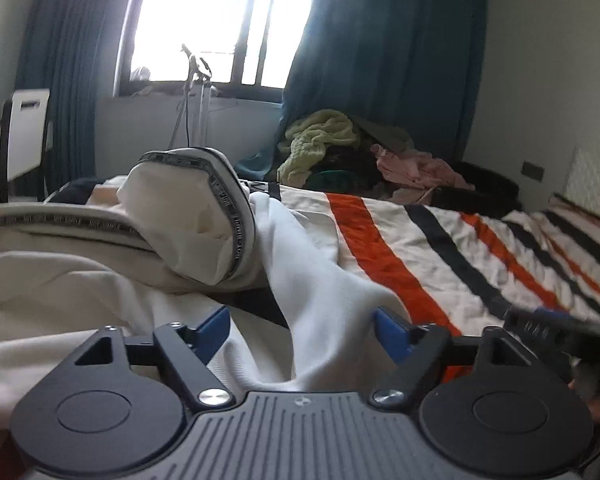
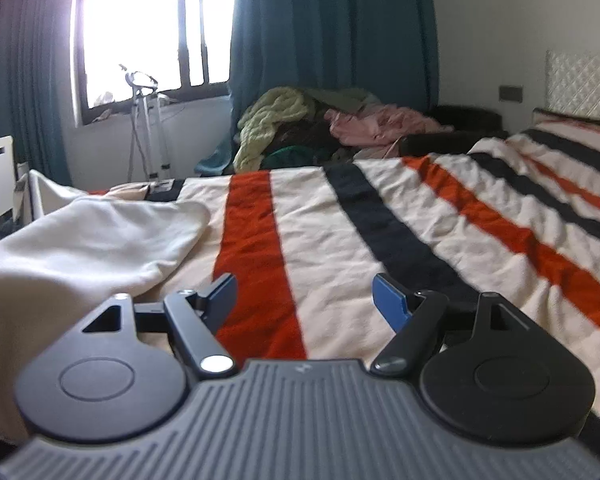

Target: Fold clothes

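At the left edge of the striped bed [image 2: 320,216], the cream garment [image 1: 60,280] lies rumpled, one white fold [image 1: 320,300] rising between the left gripper [image 1: 300,320]'s spread, unpressing jaws. The right gripper [image 2: 304,292] hovers released over bare blanket. I judge the fold best finished by smoothing the trimmed panel [image 1: 204,216] flat before regrasping an edge. No container shows; unsorted clothes [image 2: 300,128] heap beyond the far edge.

Bedroom background: bed with striped cover [image 2: 380,216] in orange, navy and cream; teal curtains [image 2: 332,32] flanking a bright barred window [image 2: 140,28]; a metal stand [image 2: 144,120] below the sill; quilted white headboard [image 2: 580,80] at right; white chair [image 1: 26,136] at left.
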Action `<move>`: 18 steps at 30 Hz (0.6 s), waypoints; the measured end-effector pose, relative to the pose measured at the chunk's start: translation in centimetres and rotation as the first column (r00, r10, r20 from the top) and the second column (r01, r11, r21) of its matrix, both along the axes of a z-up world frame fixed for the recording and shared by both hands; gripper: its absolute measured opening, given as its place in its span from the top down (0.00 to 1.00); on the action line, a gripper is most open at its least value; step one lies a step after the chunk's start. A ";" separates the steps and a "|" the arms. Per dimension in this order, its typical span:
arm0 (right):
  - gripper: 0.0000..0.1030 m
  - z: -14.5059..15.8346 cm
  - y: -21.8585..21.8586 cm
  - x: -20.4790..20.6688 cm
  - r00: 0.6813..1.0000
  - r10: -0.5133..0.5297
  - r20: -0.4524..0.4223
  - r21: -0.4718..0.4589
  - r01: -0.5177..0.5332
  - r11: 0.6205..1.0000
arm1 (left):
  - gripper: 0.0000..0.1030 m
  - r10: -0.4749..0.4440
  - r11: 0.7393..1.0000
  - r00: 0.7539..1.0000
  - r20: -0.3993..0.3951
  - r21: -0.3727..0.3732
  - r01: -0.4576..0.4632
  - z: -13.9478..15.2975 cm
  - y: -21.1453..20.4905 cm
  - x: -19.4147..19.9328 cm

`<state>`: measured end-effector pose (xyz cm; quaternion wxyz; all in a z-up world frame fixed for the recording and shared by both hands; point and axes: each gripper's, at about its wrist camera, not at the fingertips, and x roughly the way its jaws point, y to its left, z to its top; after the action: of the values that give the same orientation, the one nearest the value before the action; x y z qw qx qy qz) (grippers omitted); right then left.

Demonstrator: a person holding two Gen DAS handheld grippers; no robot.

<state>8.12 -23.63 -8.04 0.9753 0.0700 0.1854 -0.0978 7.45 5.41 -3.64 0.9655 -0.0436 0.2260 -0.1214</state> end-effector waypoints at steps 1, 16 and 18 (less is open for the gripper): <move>0.26 -0.1 0.1 0.1 1.000 0.010 -0.007 0.013 -0.010 1.000 | 0.16 0.007 1.000 1.000 -0.003 -0.011 -0.007 0.2 0.3 -0.1; 0.40 -2.0 0.3 12.9 0.947 0.312 -0.078 0.404 -0.256 0.878 | 0.06 0.092 0.992 0.996 0.017 -0.084 -0.091 1.0 2.7 2.4; 0.41 -2.5 1.3 16.7 0.934 0.344 -0.093 0.417 -0.277 0.866 | 0.06 0.088 0.994 0.995 0.041 -0.061 -0.085 1.1 2.8 3.2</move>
<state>24.81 -22.36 -10.49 0.9248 0.2274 0.2897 0.0951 10.70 8.25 -2.50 0.9729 -0.0794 0.1990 -0.0871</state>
